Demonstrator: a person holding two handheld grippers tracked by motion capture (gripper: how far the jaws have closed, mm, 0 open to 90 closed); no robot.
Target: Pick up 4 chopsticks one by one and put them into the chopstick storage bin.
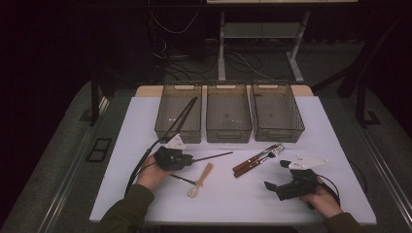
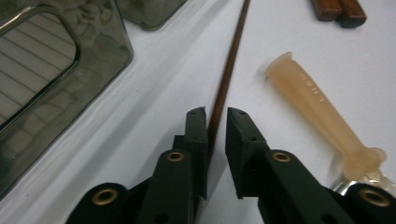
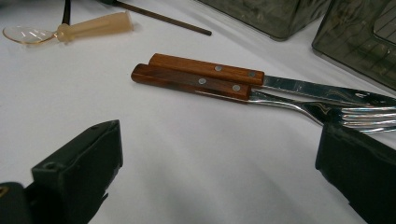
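Chopstick point(image 2: 227, 77), thin and dark, flat on white table point(image 1: 145, 126) just beside left bin point(image 1: 178, 112), straddled by near-closed left gripper point(image 2: 215, 114), liable to roll or pivot free under off-centre pinch; right gripper point(image 3: 219, 154) spread wide before fork point(image 3: 299, 103).

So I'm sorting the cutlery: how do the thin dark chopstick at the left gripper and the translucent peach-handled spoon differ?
The thin dark chopstick is long, slim and opaque brown; the translucent peach-handled spoon is short, thick and pale. The chopstick runs between the left gripper jaws; the spoon lies beside them, untouched. Both rest on the white table.
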